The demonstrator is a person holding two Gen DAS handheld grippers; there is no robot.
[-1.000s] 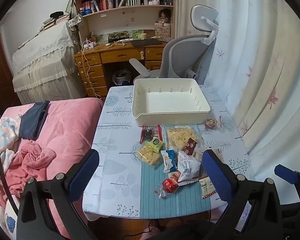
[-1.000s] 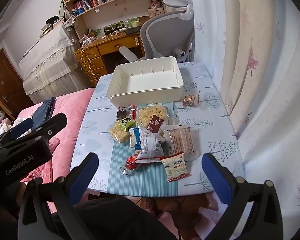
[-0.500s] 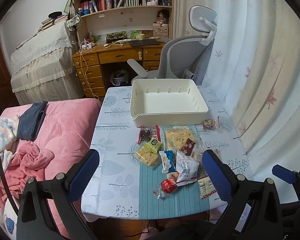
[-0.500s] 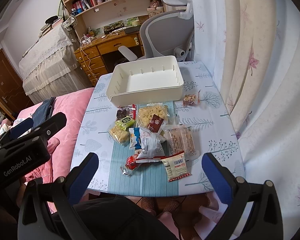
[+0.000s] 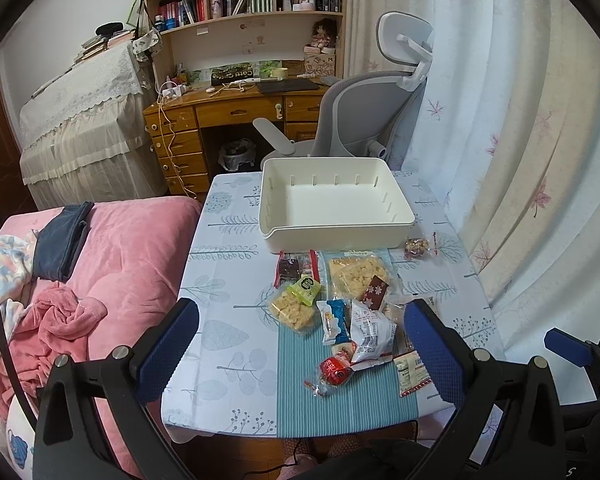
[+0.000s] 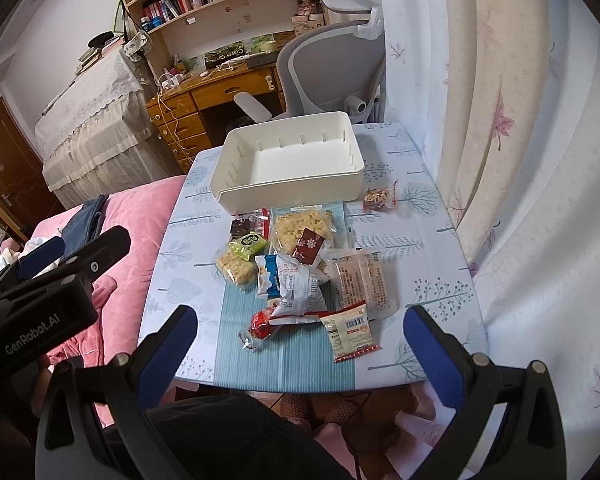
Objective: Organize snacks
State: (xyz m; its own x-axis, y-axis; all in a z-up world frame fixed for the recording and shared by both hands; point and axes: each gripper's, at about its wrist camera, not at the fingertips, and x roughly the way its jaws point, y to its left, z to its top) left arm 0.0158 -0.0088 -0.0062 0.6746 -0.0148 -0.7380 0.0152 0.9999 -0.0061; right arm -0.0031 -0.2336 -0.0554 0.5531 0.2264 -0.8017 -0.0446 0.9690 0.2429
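Left wrist view: white bin (image 5: pixel 336 216) at 12 o'clock on the table (image 5: pixel 228 320), long axis left to right, nothing in it. Snacks (image 5: pixel 340 304) lie heaped just before it, long packets pointing toward the bin. Left gripper (image 5: pixel 300 344) and right gripper (image 6: pixel 300 340) hover spread wide, holding nothing.

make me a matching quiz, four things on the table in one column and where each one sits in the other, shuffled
Things:
1. white bin
2. red round candy
3. barcode packet
4. lone nut packet

Places:
A. apart from the pile, toward the curtain, beside the bin's corner
B. far end of the table, nothing inside
C. near edge of the pile, on the striped runner, left of the barcode packet
D. near edge of the pile, straddling the runner's right border

Pairs: 1-B, 2-C, 3-D, 4-A
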